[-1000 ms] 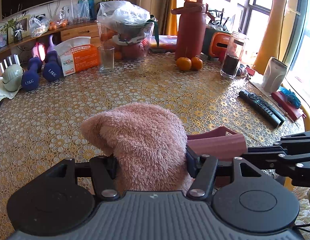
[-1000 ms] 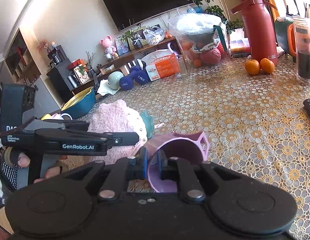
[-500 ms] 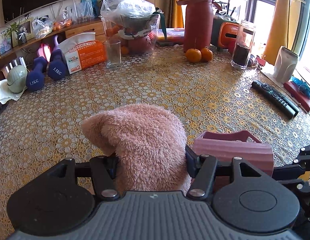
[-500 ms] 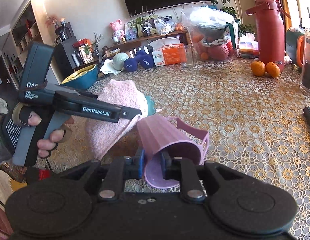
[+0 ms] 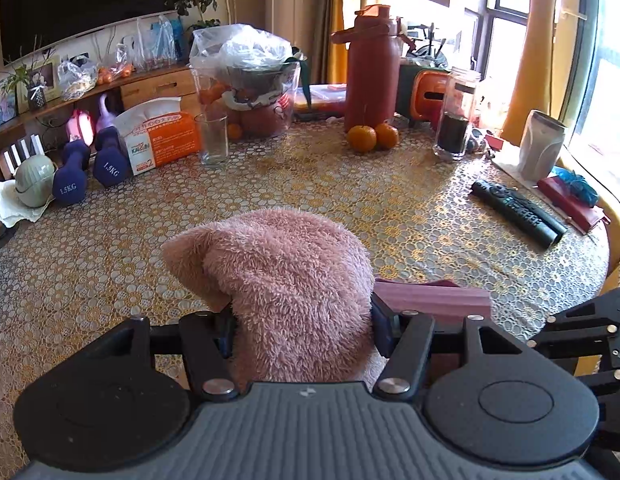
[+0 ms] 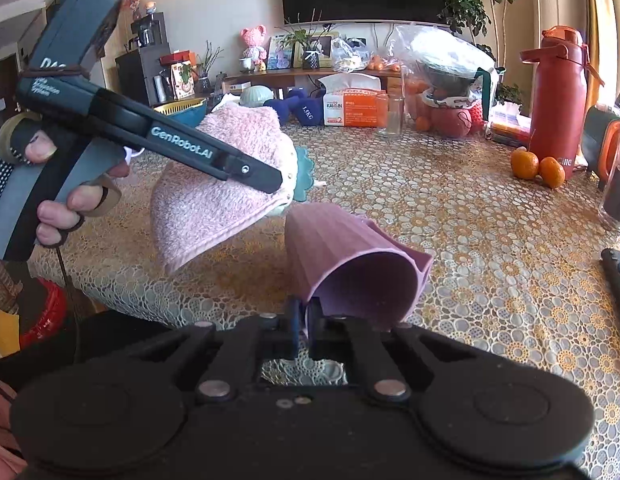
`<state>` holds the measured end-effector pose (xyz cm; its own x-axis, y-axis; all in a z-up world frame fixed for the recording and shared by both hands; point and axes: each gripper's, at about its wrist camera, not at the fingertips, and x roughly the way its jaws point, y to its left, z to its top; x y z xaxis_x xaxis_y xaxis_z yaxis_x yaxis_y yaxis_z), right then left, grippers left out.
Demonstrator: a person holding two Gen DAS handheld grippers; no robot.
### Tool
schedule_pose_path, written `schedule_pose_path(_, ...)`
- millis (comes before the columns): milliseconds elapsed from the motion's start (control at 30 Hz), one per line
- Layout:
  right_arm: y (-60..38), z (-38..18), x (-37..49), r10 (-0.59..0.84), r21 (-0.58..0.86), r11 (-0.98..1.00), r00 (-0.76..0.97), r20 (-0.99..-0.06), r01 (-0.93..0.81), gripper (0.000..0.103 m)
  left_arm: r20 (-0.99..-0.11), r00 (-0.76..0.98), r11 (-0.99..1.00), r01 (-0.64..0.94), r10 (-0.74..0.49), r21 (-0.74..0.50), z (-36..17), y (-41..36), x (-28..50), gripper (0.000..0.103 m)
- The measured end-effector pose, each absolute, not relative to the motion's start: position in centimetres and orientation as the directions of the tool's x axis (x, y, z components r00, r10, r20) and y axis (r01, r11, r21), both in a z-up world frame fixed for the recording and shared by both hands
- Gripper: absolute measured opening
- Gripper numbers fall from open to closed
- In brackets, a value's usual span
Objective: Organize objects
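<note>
Tabletop (image 5: 350,208): gold/white lace-pattern cover.
- Far ahead of left jaws: red flask (image 5: 370,68), 2 oranges (image 5: 372,137) touching at its foot.
- Ahead-left: empty glass (image 5: 212,139), orange tissue box (image 5: 159,140) just beside it, 2 blue dumbbells (image 5: 87,168) marked 1.5KG, pale green round item (image 5: 33,180) on white cloth.
- Behind glass: clear bowl w/ plastic bag (image 5: 245,80).
- Ahead-right: dark jar (image 5: 456,120), black remote (image 5: 518,212), grey-white cup (image 5: 544,150) near edge.

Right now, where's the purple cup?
The purple cup is off the table, tipped on its side with its rim pinched in the right gripper jaws, just right of the pink towel held by the left gripper.
</note>
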<state>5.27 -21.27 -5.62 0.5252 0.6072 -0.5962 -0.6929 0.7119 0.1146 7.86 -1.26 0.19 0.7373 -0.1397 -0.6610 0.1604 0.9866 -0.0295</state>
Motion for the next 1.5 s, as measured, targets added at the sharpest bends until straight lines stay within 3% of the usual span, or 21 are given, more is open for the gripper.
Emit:
schedule_pose_path(267,-22.4,-4.1,6.2,0.649,0.195,0.713,0.53,-0.546,-0.673,0.003,-0.608,0.719,0.93,0.357,-0.336,-0.092,2.5,-5.0,6.9,0.061)
schedule_pose_path(500,-23.0,-3.8,6.8,0.654,0.228,0.721,0.533,-0.536,-0.654,0.003,-0.628,0.693,0.921,0.375,-0.354,-0.106,1.4,-6.1,8.2,0.061)
schedule_pose_path(700,-23.9,-4.0,7.3,0.665,0.279,0.723,0.529,-0.527,-0.632,0.003,-0.652,0.684,0.938,0.317,-0.327,-0.138,0.6,-4.7,10.1,0.061)
schedule_pose_path(1367,-25.6,-4.7,8.2,0.66,0.356,0.745,0.545,-0.517,-0.564,0.003,-0.717,0.692,0.991,0.134,-0.085,0.012,-1.8,-1.5,12.8,0.061)
schedule_pose_path(1500,-25.6,-4.6,8.1,0.656,0.358,0.748,0.547,-0.519,-0.559,0.003,-0.705,0.702,0.991,0.137,-0.101,-0.005,-1.0,-1.1,11.9,0.061)
